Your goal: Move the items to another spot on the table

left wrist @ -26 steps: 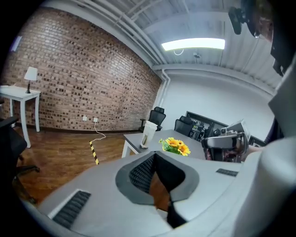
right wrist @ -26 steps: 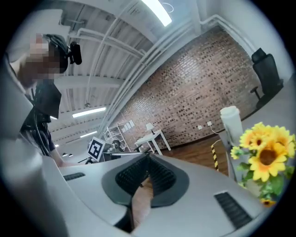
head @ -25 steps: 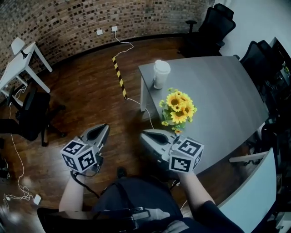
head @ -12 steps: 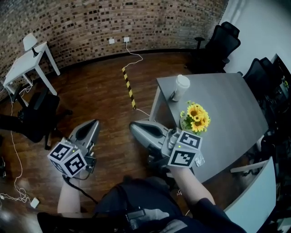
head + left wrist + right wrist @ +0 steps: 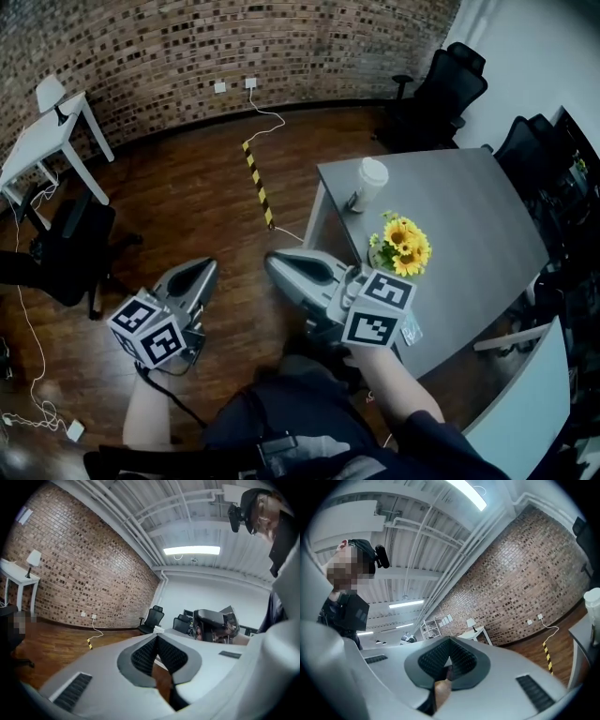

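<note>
Your left tool point(image 5: 199, 272) and right tool point(image 5: 279, 265), both pressed together and empty, hang seemingly short of the tabletop point(image 5: 469, 202), the right one farther from the sunflowers point(image 5: 405, 246) than a second ago. The cup point(image 5: 368, 180) and sunflowers stand untouched near its corner: nothing is moved yet.

The table point(image 5: 478, 225) top is smooth, matt grey. The floor point(image 5: 178, 211) is glossy wood, the wall point(image 5: 169, 47) rough brick; the cup point(image 5: 368, 184) looks like paper.

Two items, right of centre in the head view.
Upright white lidded paper cup point(image 5: 367, 183) near grey tabletop's point(image 5: 469, 202) left corner; yellow sunflower bunch point(image 5: 405, 246) lower right, apart.
</note>
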Tool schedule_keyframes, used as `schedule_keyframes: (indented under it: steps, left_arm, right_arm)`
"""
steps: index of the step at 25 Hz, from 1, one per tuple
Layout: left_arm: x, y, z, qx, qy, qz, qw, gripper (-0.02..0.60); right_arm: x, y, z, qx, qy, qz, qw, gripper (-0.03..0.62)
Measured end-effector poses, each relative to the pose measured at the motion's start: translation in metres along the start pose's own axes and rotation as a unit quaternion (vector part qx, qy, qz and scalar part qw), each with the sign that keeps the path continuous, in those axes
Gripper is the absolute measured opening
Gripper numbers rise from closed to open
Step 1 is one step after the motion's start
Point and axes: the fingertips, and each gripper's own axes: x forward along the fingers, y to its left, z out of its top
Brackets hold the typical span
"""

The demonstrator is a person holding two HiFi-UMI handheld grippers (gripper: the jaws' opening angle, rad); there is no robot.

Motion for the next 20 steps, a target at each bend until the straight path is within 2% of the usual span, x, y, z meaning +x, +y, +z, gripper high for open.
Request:
schedule_keyframes:
  steps: [7, 14, 17, 20]
  left_arm:
    - [0.04, 0.017, -0.016, -0.025, 0.03, 0.009, 0.9992, 0.003]
    - [0.122, -0.013, -0.003, 0.022, 0.068, -0.034, 0.9969, 0.003]
    - [0.15, -0.02, 0.01, 0.014, 0.072, -0.052, 0.9959, 0.003]
    - [0.178, -0.034, 0.013, 0.0, 0.089, -0.085, 0.9924, 0.003]
  right_arm:
    - [-0.04, -0.064, -0.006, 0.042, -0.019, -0.042, 0.998, -0.021]
    - [-0.113, -0.135, 0.018, 0.044, -0.059, -0.103, 0.992, -0.021]
    - [-0.132, -0.159, 0.029, 0.052, -0.081, -0.117, 0.989, -0.021]
    - [-0.155, -0.178, 0.031, 0.059, -0.092, -0.131, 0.985, -0.021]
